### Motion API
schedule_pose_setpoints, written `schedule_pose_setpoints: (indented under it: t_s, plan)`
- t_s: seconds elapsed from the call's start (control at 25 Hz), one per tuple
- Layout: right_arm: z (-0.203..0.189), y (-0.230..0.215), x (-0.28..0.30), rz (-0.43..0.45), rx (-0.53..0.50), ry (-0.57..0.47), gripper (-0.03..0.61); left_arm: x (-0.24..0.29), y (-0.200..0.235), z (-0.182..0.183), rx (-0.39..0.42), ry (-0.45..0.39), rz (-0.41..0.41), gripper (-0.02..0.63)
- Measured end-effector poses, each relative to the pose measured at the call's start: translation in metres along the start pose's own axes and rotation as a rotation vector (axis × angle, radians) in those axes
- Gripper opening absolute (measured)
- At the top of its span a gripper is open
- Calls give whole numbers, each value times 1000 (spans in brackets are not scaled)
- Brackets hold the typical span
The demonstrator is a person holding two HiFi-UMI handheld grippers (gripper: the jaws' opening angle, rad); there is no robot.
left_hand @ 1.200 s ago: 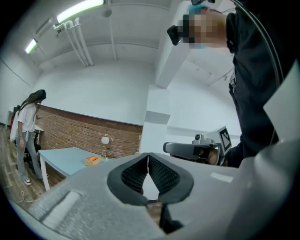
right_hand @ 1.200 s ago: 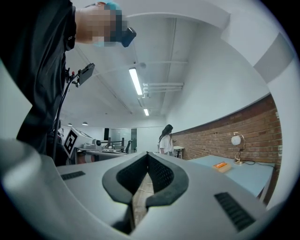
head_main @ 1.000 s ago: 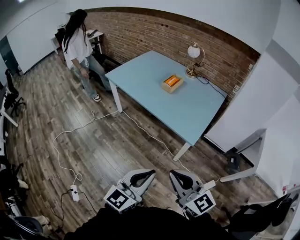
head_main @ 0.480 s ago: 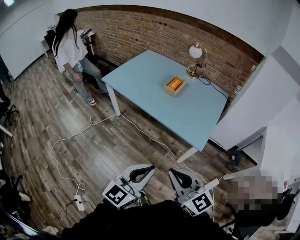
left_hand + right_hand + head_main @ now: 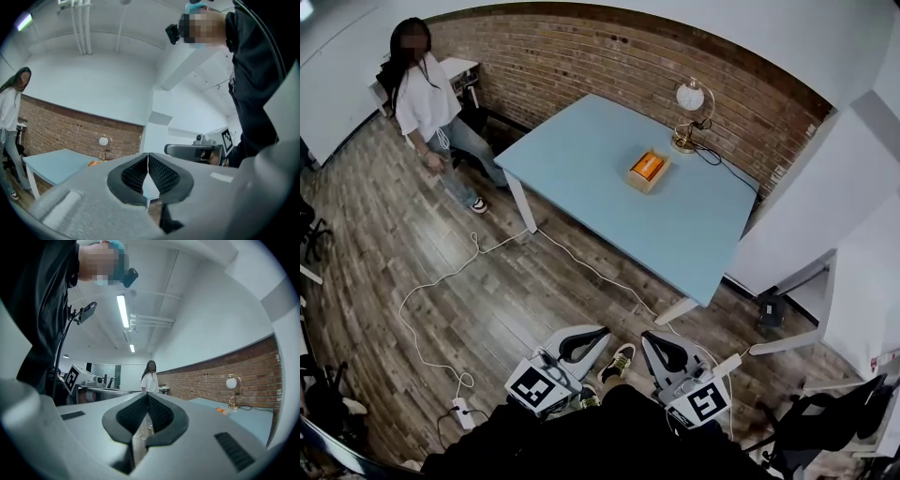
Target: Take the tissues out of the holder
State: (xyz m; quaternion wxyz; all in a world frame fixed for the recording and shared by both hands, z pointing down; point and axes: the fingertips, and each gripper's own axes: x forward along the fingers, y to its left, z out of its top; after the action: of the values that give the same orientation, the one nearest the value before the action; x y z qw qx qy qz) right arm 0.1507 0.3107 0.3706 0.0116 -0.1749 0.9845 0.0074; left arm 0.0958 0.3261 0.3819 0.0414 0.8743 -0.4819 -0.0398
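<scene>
A wooden tissue holder (image 5: 647, 171) with orange tissues in its top slot sits near the middle of the light blue table (image 5: 581, 155). In the left gripper view the tissue holder (image 5: 94, 163) is a small orange speck on the table (image 5: 51, 166); in the right gripper view the tissue holder (image 5: 220, 410) is just as small. My left gripper (image 5: 598, 331) and right gripper (image 5: 645, 337) hang low in the head view, over the wooden floor, well short of the table. Both point level, jaws shut, nothing between them. The left gripper (image 5: 148, 161) and right gripper (image 5: 147, 401) show tips pressed together.
A globe lamp (image 5: 689, 103) stands at the table's far edge by the brick wall. A person (image 5: 427, 112) in a white top stands at the far left. A white cable (image 5: 441, 281) with a power strip (image 5: 461, 412) lies across the floor. A chair (image 5: 811, 427) is at lower right.
The table and holder have shifted slightly in the head view as I move forward. The person at the far left has drifted further left. Both grippers stay shut and keep their place in the view.
</scene>
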Motion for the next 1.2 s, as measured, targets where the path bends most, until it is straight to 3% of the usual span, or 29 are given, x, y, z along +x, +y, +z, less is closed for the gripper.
schedule_pose_setpoints:
  t_s: [0.92,1.2]
  plan:
    - [4,-182,87,-38,30,-37,5,167,118,15,9,57,-30,9]
    - [1,-228,97,-43,37,-33,5,209,144,13,21,63,12,9]
